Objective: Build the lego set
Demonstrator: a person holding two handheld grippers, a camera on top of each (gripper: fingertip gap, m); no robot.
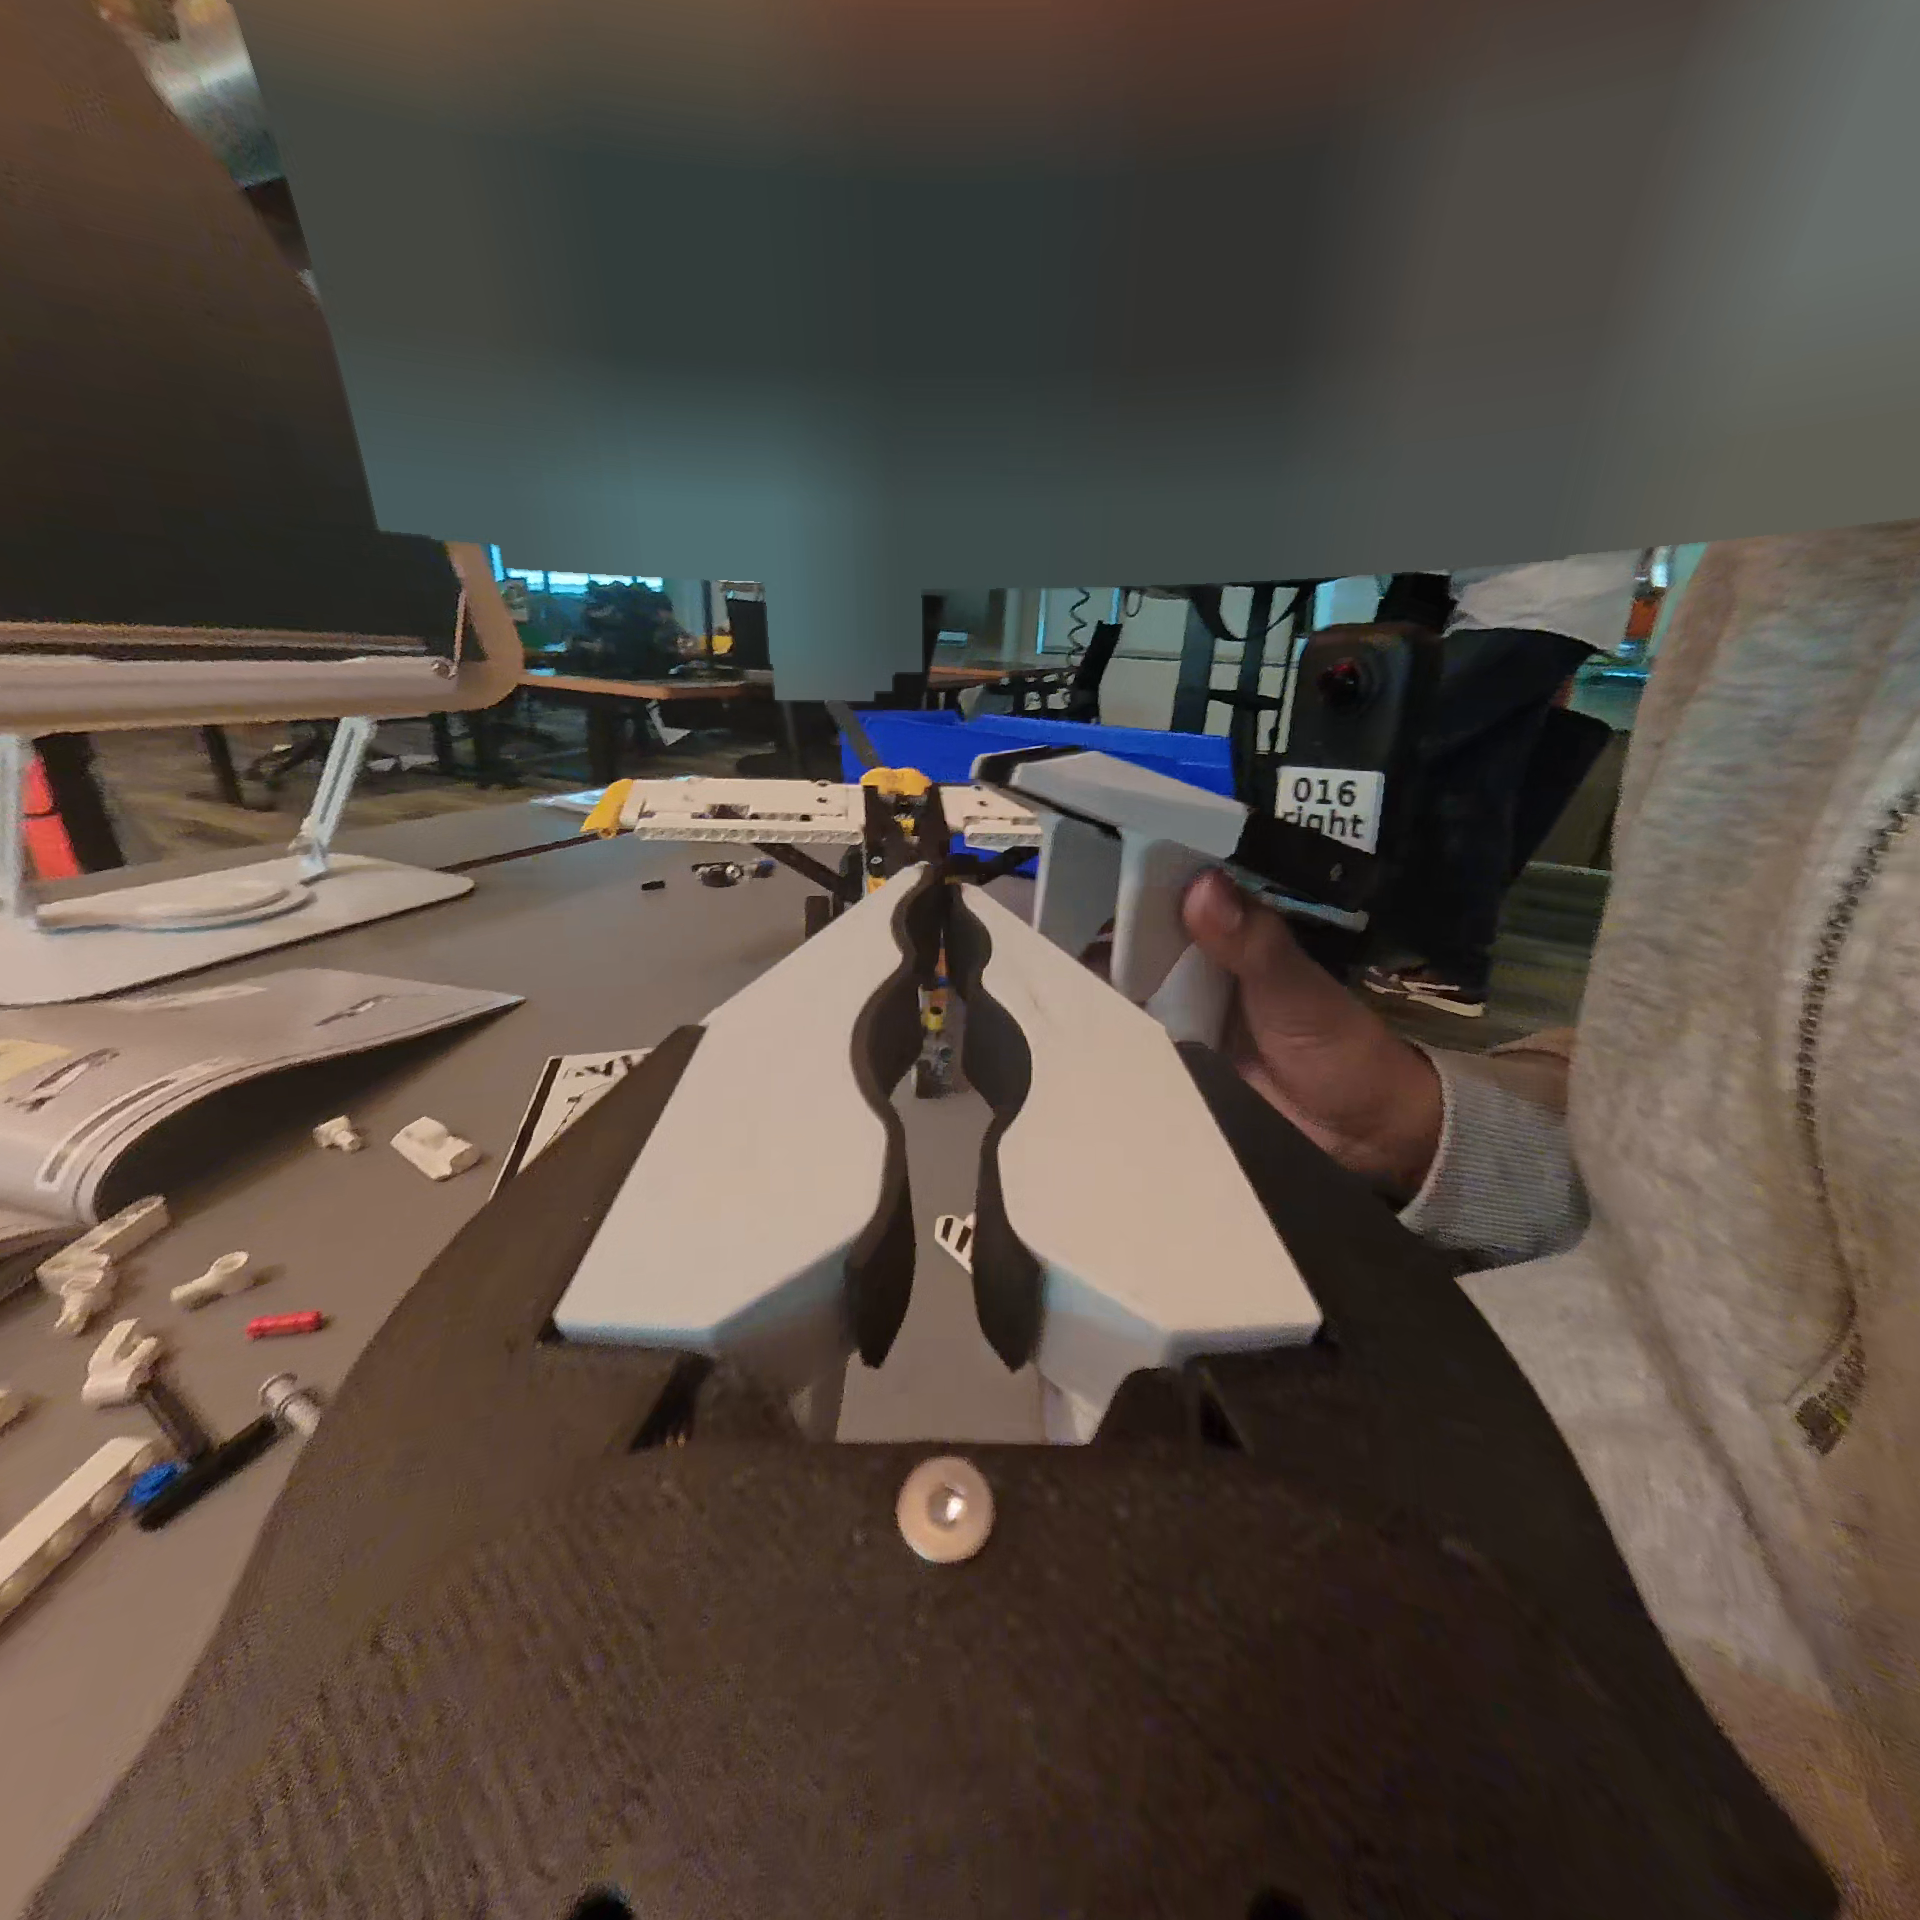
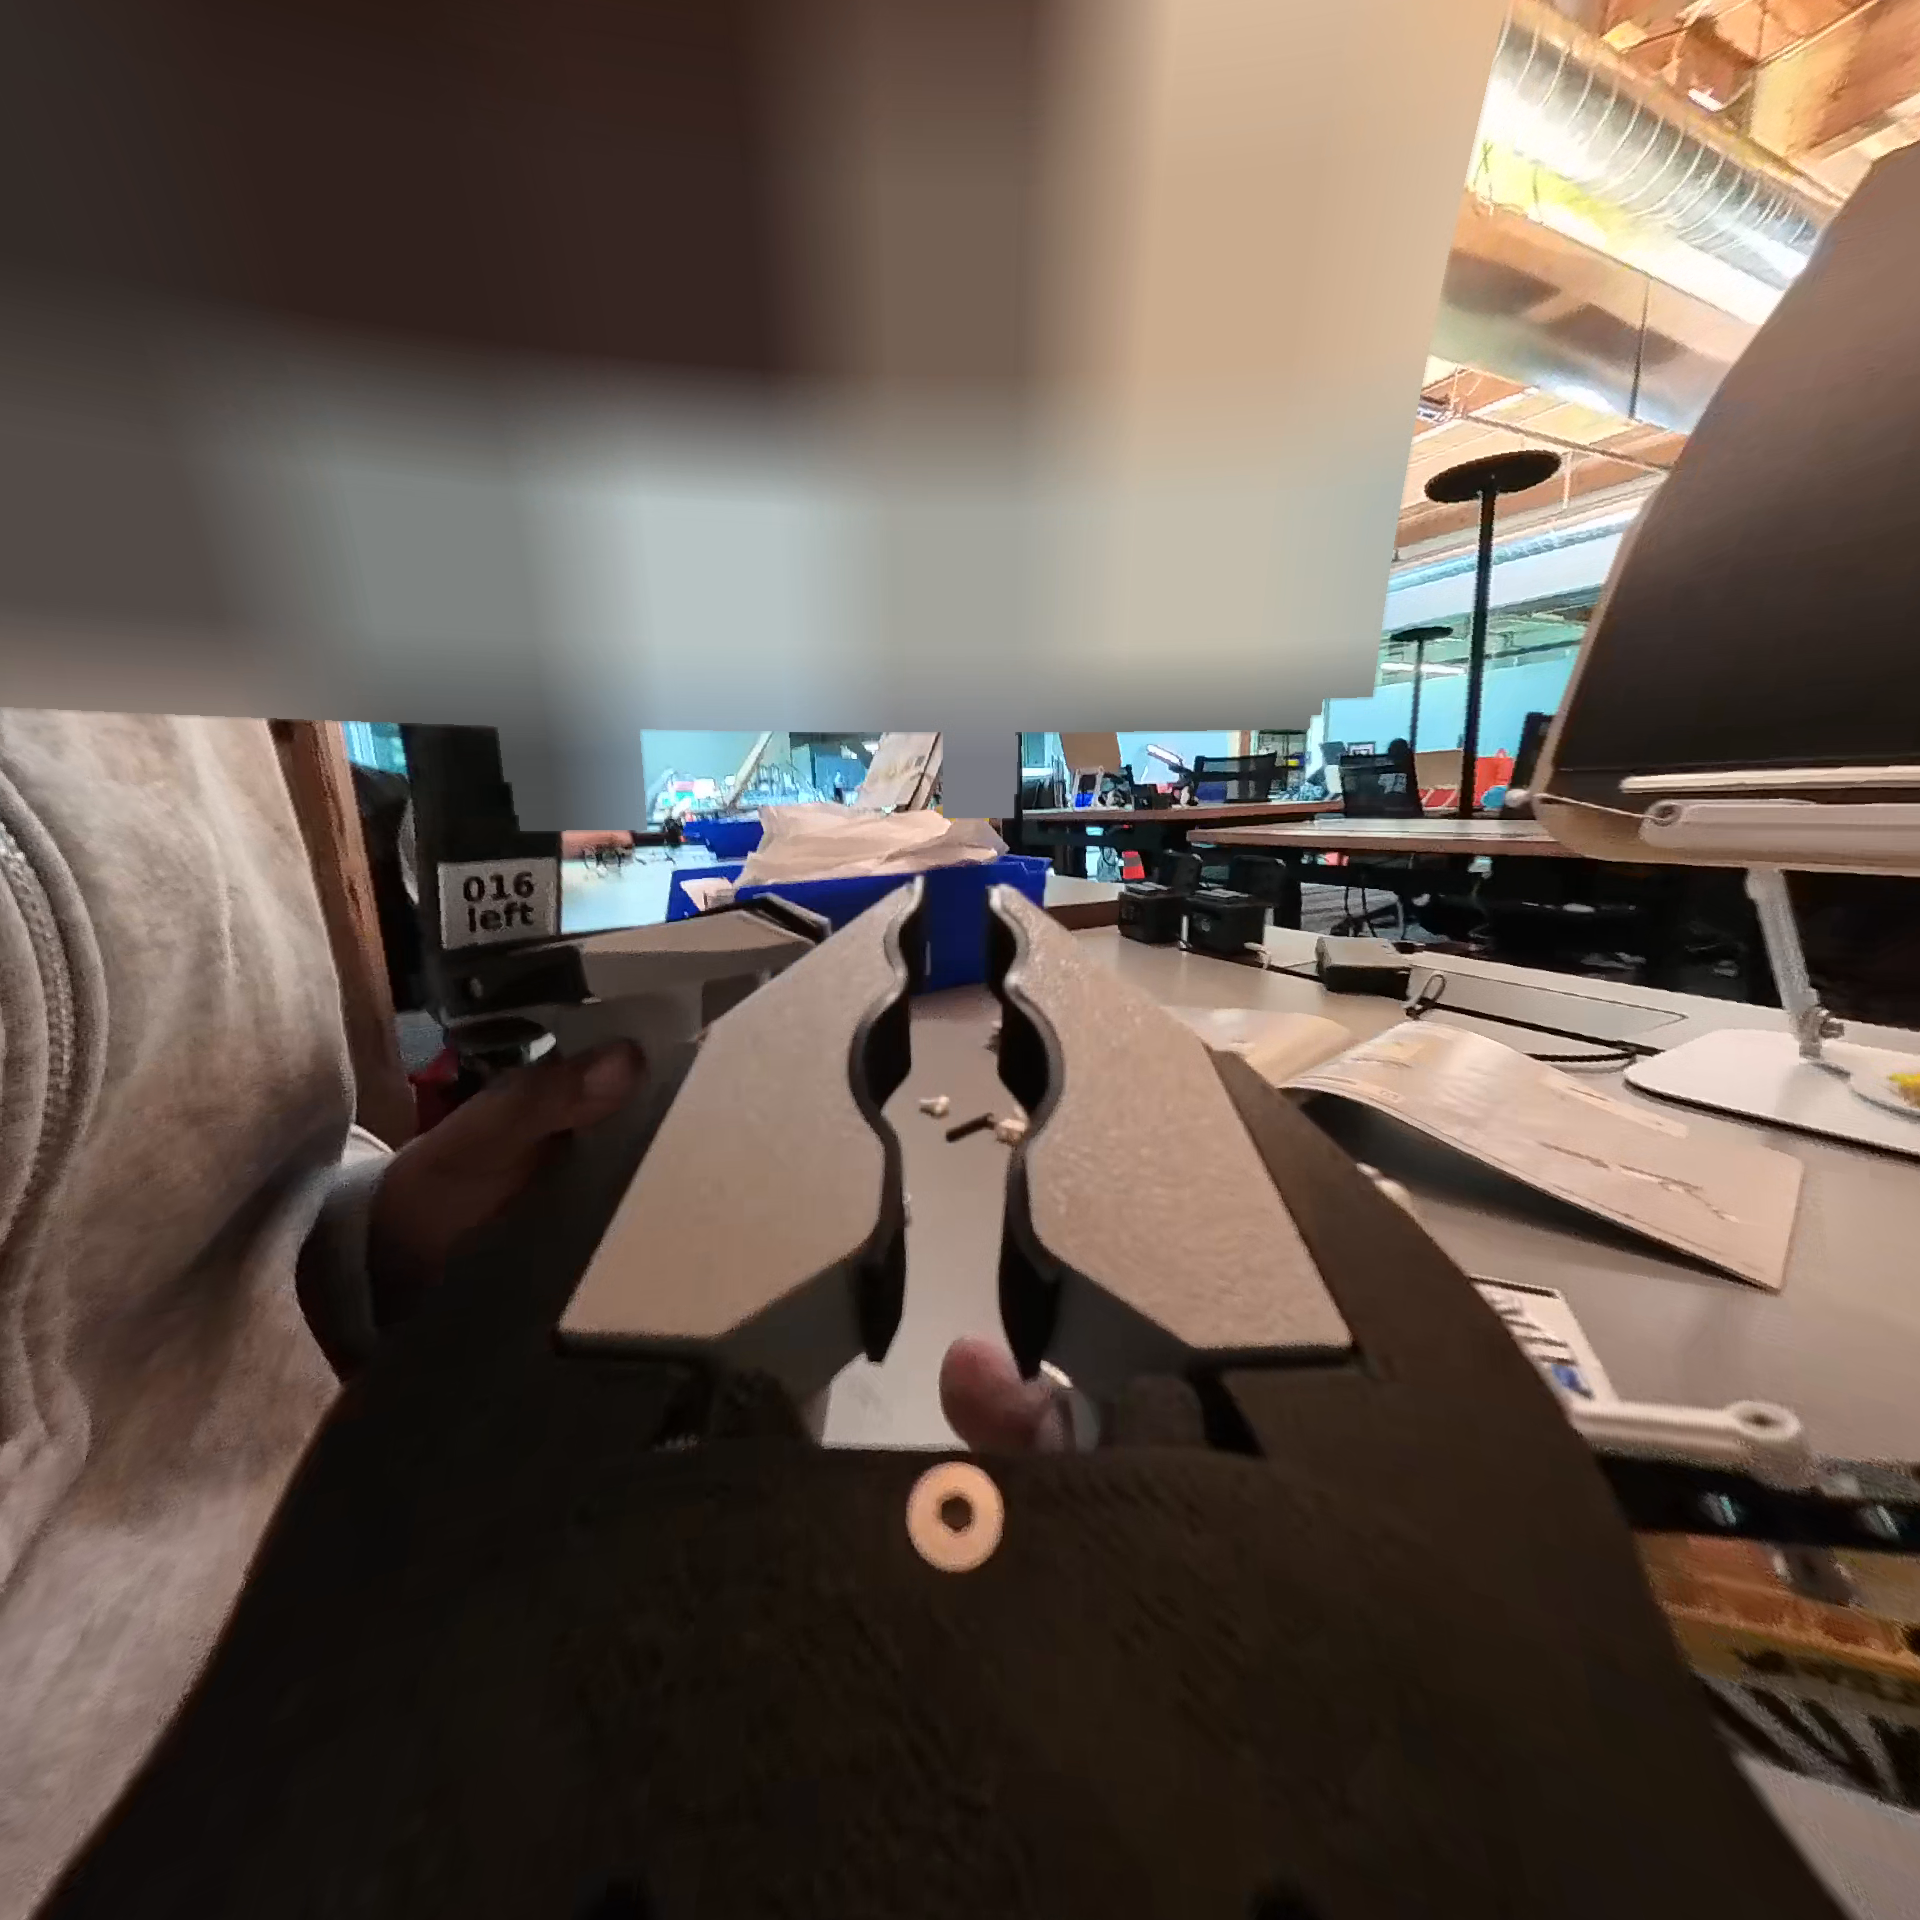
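In the left wrist view, my left gripper (image 1: pixel 940 894) is shut on a lego model (image 1: pixel 904 821). The model has a black and yellow frame and long white beams (image 1: pixel 748 810) spread like wings. Part of its body shows between the pads. My right gripper (image 1: pixel 1049 790), held in a hand (image 1: pixel 1299 1029), sits just right of the model, at its right wing. In the right wrist view, my right gripper (image 2: pixel 956 909) is open and holds nothing. The left gripper (image 2: pixel 727 940) shows at its left. The model is hidden in that view.
Loose white pieces (image 1: pixel 431 1143), a red pin (image 1: pixel 283 1323), a white beam (image 1: pixel 62 1507) and a black axle (image 1: pixel 203 1460) lie at the left. An open booklet (image 1: pixel 208 1049) (image 2: pixel 1538 1143), a monitor stand (image 1: pixel 208 904) (image 2: pixel 1766 1070) and blue bins (image 1: pixel 1091 748) (image 2: pixel 956 935) are also on the table. The red pin (image 1: pixel 283 1323) is about 20 centimetres from both grippers' fingertips.
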